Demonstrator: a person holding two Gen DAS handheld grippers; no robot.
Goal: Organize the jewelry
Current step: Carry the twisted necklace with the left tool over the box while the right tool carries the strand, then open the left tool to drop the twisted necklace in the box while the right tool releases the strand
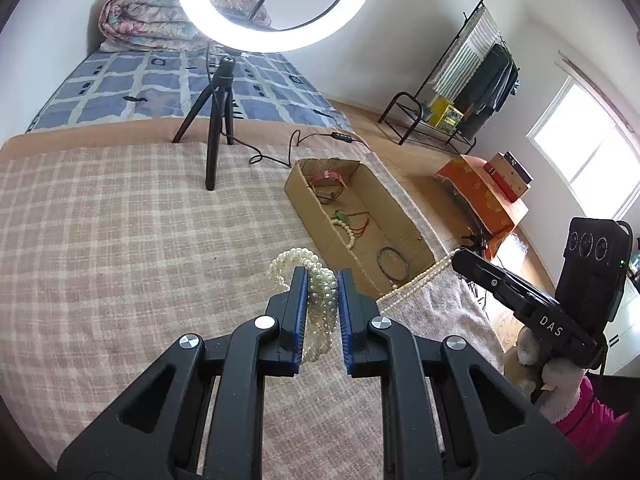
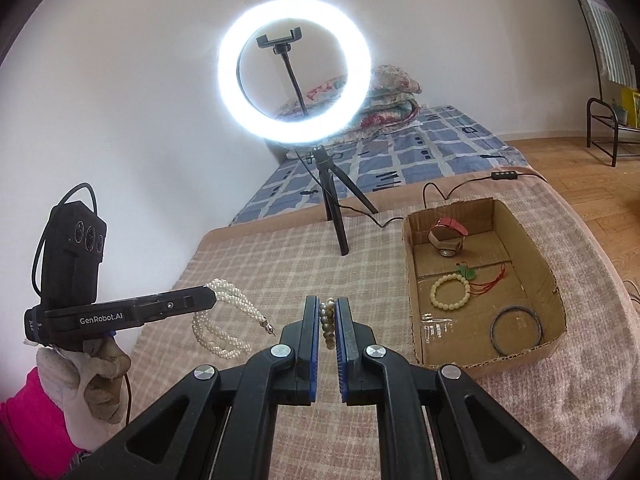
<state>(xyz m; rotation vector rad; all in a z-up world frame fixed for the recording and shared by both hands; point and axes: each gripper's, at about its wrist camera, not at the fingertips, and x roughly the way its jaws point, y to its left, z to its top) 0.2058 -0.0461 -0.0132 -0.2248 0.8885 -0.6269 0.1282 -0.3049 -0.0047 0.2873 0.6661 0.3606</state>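
Showing watch [image 2: 446, 236] in box [image 2: 548, 276]: right view only.

left wrist: close over blanket [image 1: 120, 220], facing bed | right wrist: same | shared: cardboard box [image 1: 404, 216], ring light [image 2: 294, 68]

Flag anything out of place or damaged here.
The pearl necklace sprawls on the blanket, outside the cardboard box that holds the other jewelry. The box's cut rim also looks ragged and torn.
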